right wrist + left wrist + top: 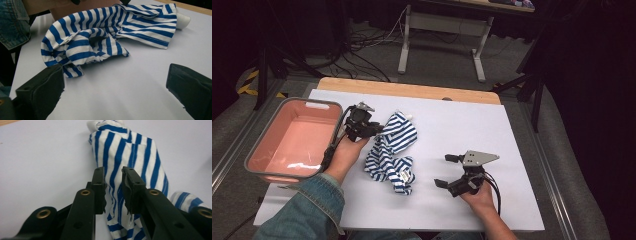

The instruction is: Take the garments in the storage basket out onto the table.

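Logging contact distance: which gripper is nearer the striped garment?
Left. The left gripper sits at the striped garment, jaws either side of a fold; the right gripper waits apart, open.

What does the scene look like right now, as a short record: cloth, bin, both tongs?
cloth: blue and white striped garment, crumpled on the white table top, between the two hands
bin: pink tub with a grey rim, at the table's left edge, nothing seen in it
left tongs: at the garment's left edge; jaws a narrow gap apart, striped fabric seen between them, pads not pressing on it
right tongs: jaws wide apart, nothing between them, pointed at the garment across bare table
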The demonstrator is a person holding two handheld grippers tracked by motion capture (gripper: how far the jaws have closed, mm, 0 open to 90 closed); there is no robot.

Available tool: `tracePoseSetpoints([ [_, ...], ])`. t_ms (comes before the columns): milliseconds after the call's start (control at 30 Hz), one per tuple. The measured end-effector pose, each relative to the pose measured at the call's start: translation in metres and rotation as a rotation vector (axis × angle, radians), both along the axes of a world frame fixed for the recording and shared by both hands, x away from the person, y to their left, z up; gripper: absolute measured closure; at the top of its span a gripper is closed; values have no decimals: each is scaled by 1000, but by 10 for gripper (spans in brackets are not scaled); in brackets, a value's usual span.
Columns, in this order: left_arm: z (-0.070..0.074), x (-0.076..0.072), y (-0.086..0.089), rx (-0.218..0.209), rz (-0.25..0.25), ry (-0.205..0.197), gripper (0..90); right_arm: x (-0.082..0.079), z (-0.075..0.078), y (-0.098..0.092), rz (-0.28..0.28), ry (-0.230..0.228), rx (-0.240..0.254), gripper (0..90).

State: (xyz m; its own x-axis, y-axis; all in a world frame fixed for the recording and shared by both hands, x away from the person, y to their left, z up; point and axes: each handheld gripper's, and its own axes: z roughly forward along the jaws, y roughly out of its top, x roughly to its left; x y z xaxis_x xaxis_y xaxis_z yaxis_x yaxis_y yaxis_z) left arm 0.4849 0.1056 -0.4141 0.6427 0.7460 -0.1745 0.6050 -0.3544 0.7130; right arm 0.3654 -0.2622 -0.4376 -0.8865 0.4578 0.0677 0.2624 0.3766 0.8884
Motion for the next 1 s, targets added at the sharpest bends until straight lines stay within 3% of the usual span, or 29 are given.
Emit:
tracePoseSetpoints([
  [100, 1, 0, 8, -15, 41, -3, 655, 1, 0, 0, 0, 1, 1, 19],
  [267, 6, -2, 12, -59, 44, -20, 490, 5, -1, 3, -1, 9, -12, 19],
  [333, 8, -4, 12, -85, 36, -23, 462, 6, -1, 4, -3, 11, -15, 20],
  [367, 9, -4, 12, -94, 35, -29, 395, 10, -1, 5, -13, 13, -22, 24],
  [533, 15, -9, 13, -161, -3, -43, 335, 22, 2, 10, -42, 24, -30, 45],
  [600, 18, -12, 13, -175, -31, -55, 313, 34, 5, 15, -63, 43, -39, 71],
  [733, 20, -16, 11, -177, -63, -66, 298, 48, 8, 21, -87, 48, -54, 121],
  [833, 23, -20, 7, -152, -94, -82, 298, 68, 10, 30, -116, 78, -49, 216],
  [1000, 23, -23, 2, -125, -134, -92, 300, 86, 9, 43, -152, 61, -67, 314],
])
